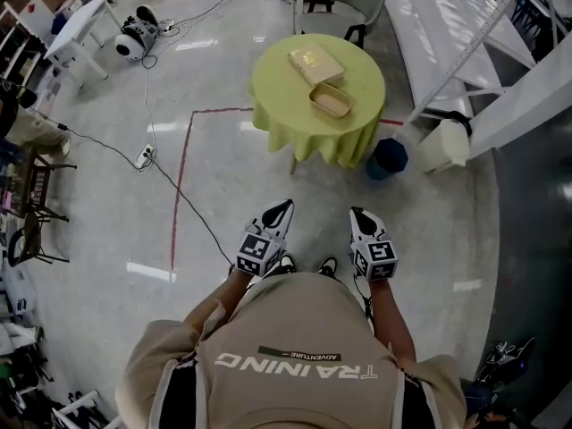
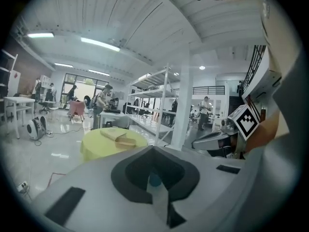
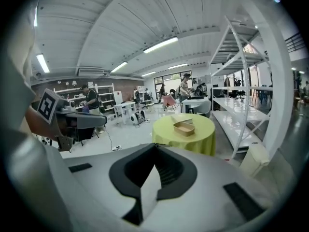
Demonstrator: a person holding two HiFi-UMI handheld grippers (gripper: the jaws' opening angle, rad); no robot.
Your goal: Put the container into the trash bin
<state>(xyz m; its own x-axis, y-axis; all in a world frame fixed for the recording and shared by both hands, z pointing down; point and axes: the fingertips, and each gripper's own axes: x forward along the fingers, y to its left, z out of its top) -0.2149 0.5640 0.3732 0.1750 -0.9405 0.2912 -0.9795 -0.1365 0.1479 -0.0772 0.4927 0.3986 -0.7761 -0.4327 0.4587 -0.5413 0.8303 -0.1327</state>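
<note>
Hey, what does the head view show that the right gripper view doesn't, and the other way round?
Head view only: the blue trash bin beside the yellow table, and the red line on the floor. Right gripper view only: ceiling lights and people at the far desks. Both: that table with the open container on it.

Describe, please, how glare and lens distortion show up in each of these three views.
Head view: ceiling lights glare as white streaks on the glossy floor. Left gripper view: fisheye, dark round border, yellow table small but clear. Right gripper view: same fisheye, the white shelf bowing.
</note>
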